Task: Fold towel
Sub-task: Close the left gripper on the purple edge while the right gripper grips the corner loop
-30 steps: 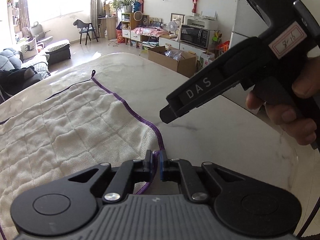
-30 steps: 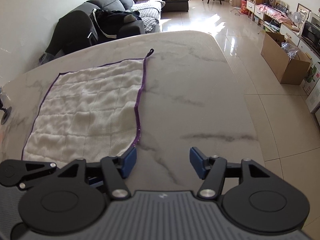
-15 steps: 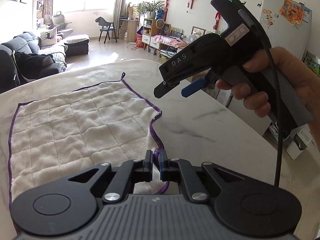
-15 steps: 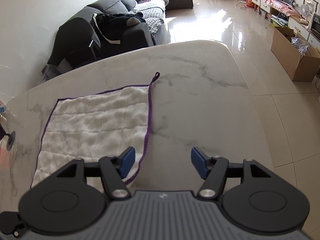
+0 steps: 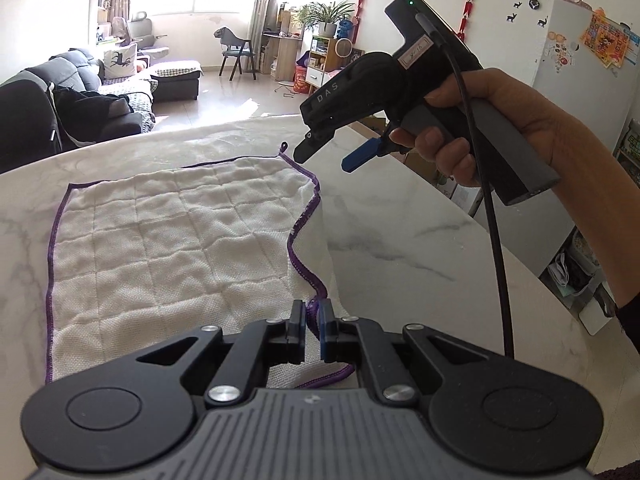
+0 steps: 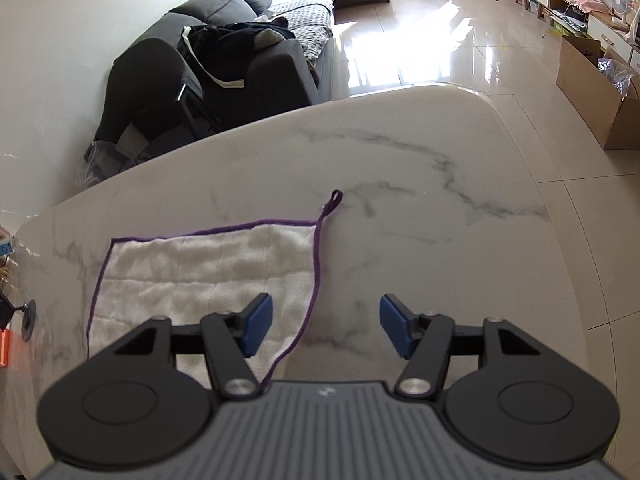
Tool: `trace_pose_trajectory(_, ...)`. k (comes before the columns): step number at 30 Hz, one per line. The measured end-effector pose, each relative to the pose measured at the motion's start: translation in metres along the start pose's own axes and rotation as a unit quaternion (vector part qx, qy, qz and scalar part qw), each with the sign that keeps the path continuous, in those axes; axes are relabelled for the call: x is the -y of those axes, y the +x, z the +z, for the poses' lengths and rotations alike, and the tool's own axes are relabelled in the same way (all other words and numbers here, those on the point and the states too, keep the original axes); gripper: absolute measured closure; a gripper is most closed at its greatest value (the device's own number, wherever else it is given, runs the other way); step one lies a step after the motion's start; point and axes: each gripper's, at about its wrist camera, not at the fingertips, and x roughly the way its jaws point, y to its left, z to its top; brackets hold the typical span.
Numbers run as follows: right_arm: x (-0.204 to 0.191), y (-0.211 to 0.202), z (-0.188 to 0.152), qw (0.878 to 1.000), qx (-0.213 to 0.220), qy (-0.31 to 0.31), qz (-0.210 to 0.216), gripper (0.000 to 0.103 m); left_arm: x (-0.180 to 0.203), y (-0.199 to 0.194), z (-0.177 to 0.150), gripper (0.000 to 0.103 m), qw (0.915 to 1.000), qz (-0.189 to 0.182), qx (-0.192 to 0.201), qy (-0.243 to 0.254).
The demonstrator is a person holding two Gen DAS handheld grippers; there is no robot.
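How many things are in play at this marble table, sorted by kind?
Towels: 1, the white towel with purple trim
Hand-held grippers: 2, the left gripper pinching the towel's edge, the right gripper open
Total: 3

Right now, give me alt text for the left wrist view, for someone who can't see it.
The left tongs pinch the purple-edged corner of a white towel spread on a marble table. Above it, a hand holds the right tongs open in the air near the towel's far corner.
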Motion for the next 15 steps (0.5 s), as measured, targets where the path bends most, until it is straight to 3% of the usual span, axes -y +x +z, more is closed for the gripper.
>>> trace_pose_trajectory(11,-0.004,0.031,0.018,0.999,-0.021,0.033,0.024,0.064,-0.003,-0.003,-0.001,0.097,0.9999,-0.013,-0.001,-0.005)
trace_pose_trajectory(12,-0.005,0.032,0.019,0.999,-0.021,0.032,0.025,0.073,-0.003,-0.003,-0.002,0.097,0.9999,-0.013,0.000,-0.005)
trace_pose_trajectory(13,-0.006,0.033,0.020,0.999,-0.021,0.031,0.026,0.091,-0.003,-0.004,-0.002,0.097,0.9999,-0.015,0.000,-0.006)
trace_pose_trajectory(15,-0.007,0.035,0.021,0.999,-0.018,0.033,0.030,0.098,-0.004,-0.004,-0.002,0.097,0.9998,-0.017,0.001,-0.009)
